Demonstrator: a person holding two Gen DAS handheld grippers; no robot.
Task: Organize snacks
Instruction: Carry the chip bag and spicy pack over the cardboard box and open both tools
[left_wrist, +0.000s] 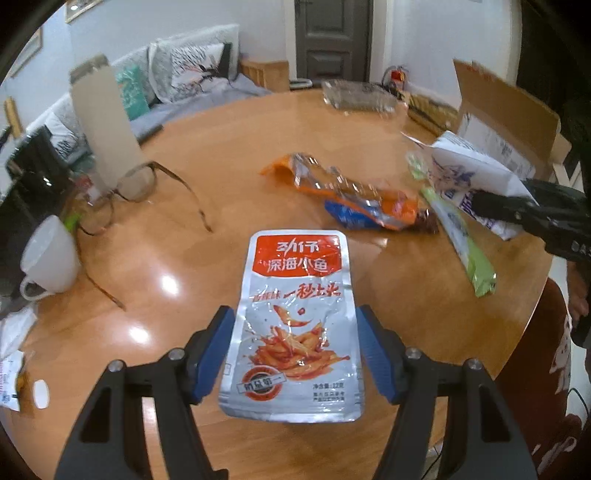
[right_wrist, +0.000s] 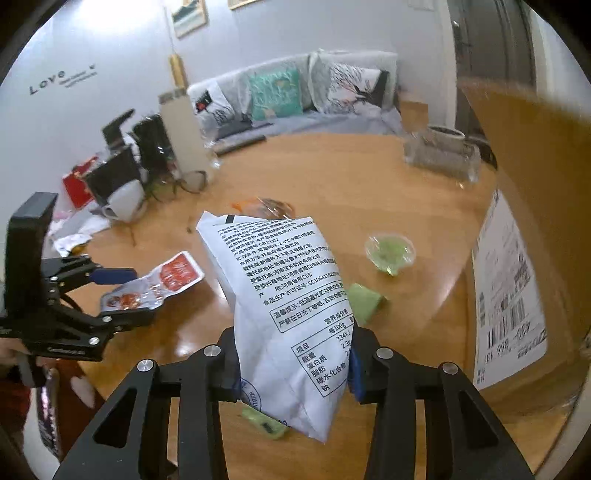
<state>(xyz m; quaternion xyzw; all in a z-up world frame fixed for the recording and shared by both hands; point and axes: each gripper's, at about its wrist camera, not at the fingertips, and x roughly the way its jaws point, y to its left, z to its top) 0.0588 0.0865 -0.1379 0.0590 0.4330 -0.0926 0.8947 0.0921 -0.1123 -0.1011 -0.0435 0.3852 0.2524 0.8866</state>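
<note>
Gripping silver fish packet (left_wrist: 295, 325) by side edges, left tool (left_wrist: 295, 350) lifts it left of cardboard box (left_wrist: 509, 122); right tool (right_wrist: 293, 363) pinches white pouch (right_wrist: 284, 295). Both light, crinkly, slippery; edge hold safest.

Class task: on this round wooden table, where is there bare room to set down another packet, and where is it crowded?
Bare wood lies between the glasses and the orange wrapper, and beyond toward the clear tray. Crowded: the right side, with the green packet and cardboard box, and the left edge around the white cup.
</note>
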